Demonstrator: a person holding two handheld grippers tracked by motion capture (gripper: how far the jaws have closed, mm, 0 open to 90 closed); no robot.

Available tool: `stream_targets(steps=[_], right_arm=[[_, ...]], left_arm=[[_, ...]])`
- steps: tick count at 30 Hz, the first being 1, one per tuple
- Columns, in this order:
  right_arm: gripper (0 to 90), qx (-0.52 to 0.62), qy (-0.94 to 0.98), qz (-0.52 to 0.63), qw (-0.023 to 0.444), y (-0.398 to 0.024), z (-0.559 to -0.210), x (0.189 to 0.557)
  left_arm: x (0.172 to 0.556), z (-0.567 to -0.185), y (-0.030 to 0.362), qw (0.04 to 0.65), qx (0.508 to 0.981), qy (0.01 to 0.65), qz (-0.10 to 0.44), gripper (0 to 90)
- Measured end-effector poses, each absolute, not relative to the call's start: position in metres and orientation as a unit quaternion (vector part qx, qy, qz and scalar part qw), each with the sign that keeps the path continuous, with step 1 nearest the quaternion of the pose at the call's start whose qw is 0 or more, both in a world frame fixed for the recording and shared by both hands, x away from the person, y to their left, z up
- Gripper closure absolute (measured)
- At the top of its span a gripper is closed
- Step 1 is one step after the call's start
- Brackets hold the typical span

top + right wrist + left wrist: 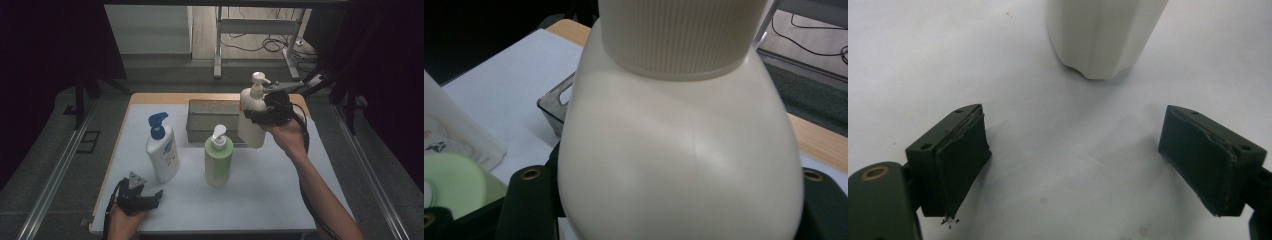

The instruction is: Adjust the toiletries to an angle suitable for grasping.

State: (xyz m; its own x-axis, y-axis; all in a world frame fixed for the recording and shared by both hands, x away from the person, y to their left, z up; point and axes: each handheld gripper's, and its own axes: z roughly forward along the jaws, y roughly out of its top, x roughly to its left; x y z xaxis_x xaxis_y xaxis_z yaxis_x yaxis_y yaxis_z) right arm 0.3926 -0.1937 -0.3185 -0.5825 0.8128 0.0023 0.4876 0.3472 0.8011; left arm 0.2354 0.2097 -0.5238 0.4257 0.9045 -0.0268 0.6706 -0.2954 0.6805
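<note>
The right gripper (pixel 260 116) has its jaws clamped on the shoulder of the cream pump bottle (pixel 252 112), held clear of the table at about two o'clock, beside the grey bin's (pixel 210 117) right end, probably mid-transfer to or from it. The left gripper (pixel 142 200) rests at seven o'clock with jaws spread and empty, aimed at the base of the white bottle with the blue pump (pixel 162 150) just ahead, likely poised to take it. The green bottle (pixel 218 160) stands near the centre.
</note>
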Motion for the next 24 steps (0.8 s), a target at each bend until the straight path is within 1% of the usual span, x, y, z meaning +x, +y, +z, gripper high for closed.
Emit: stream_targets(steps=[13, 24], right_arm=[[36.8, 0.418, 0.783, 0.41, 0.209, -0.175, -0.316, 0.416], [36.8, 0.426, 0.774, 0.415, 0.217, -0.158, -0.321, 0.436]], left_arm=[[0.235, -0.524, 0.21, 0.316, 0.783, 0.503, 0.185, 11.9], [0.235, -0.524, 0.21, 0.316, 0.783, 0.503, 0.185, 11.9]])
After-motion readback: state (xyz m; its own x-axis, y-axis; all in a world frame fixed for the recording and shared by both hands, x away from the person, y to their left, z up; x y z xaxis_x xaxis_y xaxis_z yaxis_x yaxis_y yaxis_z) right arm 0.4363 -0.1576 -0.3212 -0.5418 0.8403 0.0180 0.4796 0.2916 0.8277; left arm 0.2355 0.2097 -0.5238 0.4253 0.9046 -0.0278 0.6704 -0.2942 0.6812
